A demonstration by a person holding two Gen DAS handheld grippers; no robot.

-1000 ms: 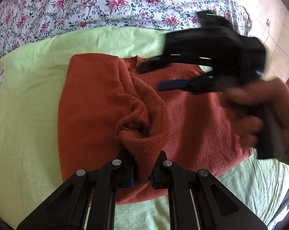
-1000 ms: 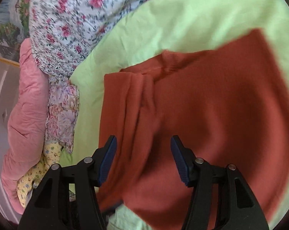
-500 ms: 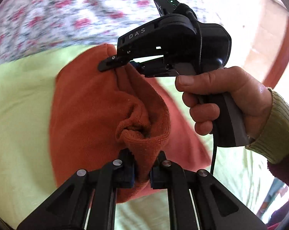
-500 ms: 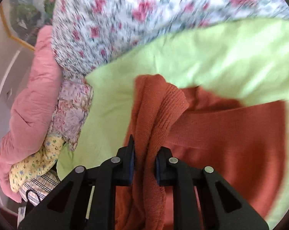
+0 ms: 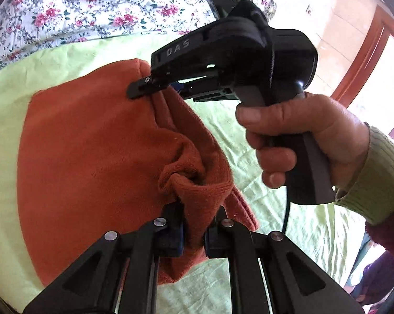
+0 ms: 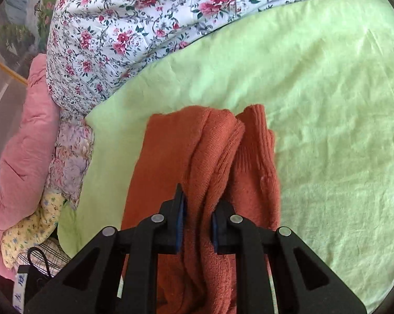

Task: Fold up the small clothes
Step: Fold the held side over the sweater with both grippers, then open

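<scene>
A rust-orange knit sweater [image 5: 92, 157] hangs lifted over a light green sheet [image 5: 262, 136]. My left gripper [image 5: 194, 225] is shut on a bunched ribbed edge of the sweater at the near end. My right gripper [image 5: 147, 86], held in a hand, is shut on the sweater's far edge in the left wrist view. In the right wrist view my right gripper [image 6: 197, 222] pinches a thick fold of the sweater [image 6: 218, 157], which drapes down below the fingers. The sweater is doubled over between the two grippers.
A floral bedspread [image 6: 134, 26] lies beyond the green sheet [image 6: 327, 104]. A pink quilt [image 6: 19, 141] and a pile of patterned cloths [image 6: 66, 157] lie at the left. A wooden door frame [image 5: 364, 60] stands at the far right.
My right gripper has closed on the sweater's far edge. Both grippers have lifted the sweater and carried its right half over to the left, baring the green sheet.
</scene>
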